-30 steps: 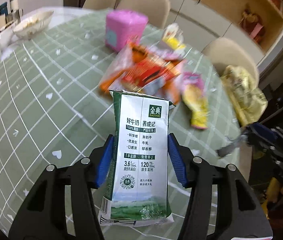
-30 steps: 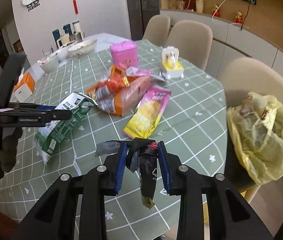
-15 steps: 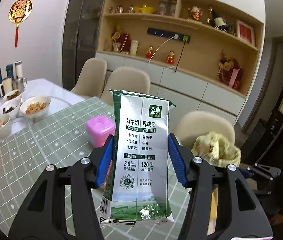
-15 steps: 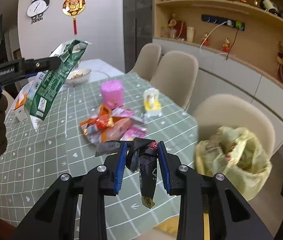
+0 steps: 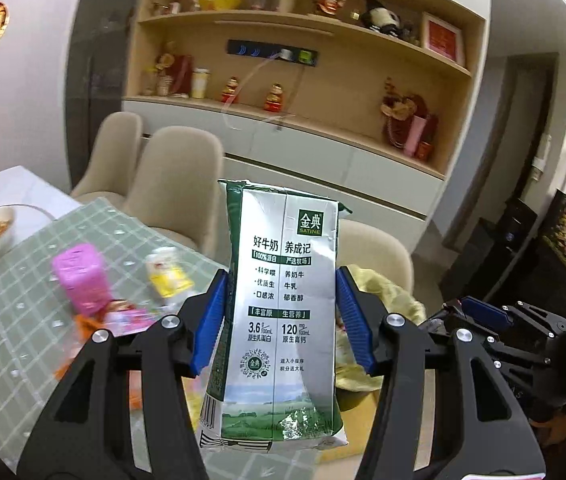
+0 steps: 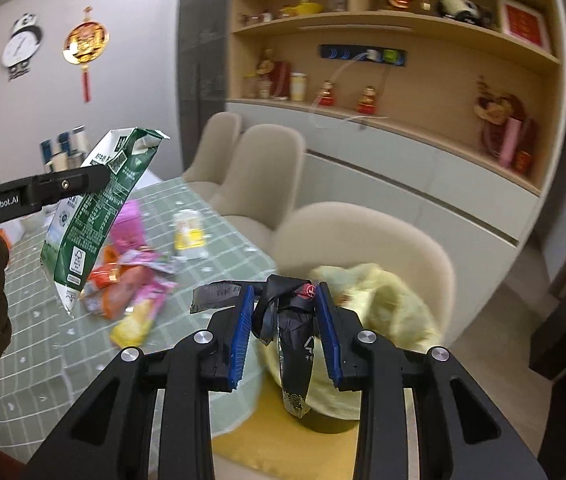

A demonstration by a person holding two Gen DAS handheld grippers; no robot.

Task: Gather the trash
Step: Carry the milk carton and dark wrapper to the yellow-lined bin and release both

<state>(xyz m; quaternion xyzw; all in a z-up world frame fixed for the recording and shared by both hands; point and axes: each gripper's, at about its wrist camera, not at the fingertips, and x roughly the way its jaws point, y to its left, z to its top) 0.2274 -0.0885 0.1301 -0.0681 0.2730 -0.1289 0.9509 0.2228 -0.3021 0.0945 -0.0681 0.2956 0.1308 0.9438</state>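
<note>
L tongs [image 5: 281, 316]: clamped on milk carton [image 5: 279, 316], held upright above worktop [image 5: 7, 304].
R tongs [image 6: 285, 328]: clamped on black wrapper [image 6: 295, 344], held over yellow bag [image 6: 395, 312] on chair.
Left on worktop: snack wrappers [image 6: 131, 284], not yet collected.
Risk: bag is limp w/ slumped mouth; carton or wrapper may be dropped past it if released off-centre.

Both grippers raised, left gripper [image 5: 281, 312] and right gripper [image 6: 285, 328] fingers clamped on loads.
</note>
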